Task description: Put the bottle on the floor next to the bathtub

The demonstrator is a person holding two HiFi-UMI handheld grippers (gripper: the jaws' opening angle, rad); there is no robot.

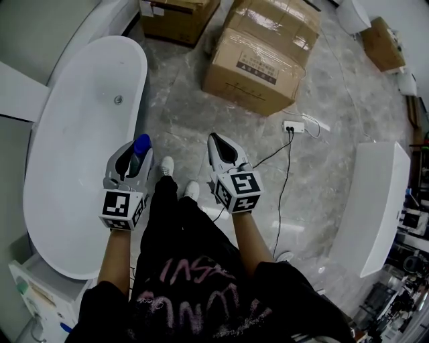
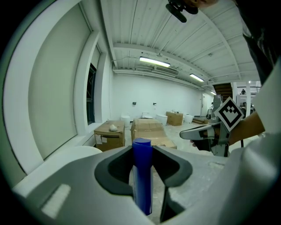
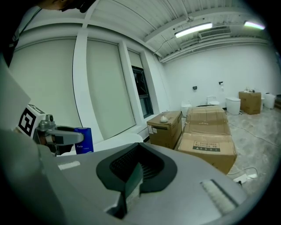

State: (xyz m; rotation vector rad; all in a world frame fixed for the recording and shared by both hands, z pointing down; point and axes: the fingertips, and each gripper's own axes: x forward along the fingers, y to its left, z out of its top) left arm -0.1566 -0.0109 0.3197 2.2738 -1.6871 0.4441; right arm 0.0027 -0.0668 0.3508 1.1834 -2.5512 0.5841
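Observation:
A blue bottle (image 1: 141,149) stands upright between the jaws of my left gripper (image 1: 136,155), which is shut on it, held over the right rim of the white bathtub (image 1: 80,127). In the left gripper view the blue bottle (image 2: 142,173) fills the gap of the left gripper (image 2: 145,176). My right gripper (image 1: 222,151) is shut and holds nothing, over the grey marbled floor (image 1: 181,120) right of the tub. In the right gripper view the right gripper (image 3: 131,184) has its jaws together, and the blue bottle (image 3: 83,139) shows at the left.
Two cardboard boxes (image 1: 265,50) (image 1: 175,17) sit on the floor ahead. A white power strip (image 1: 293,126) with a black cable lies to the right. A white fixture (image 1: 370,204) stands at the right. My feet (image 1: 177,177) are beside the tub.

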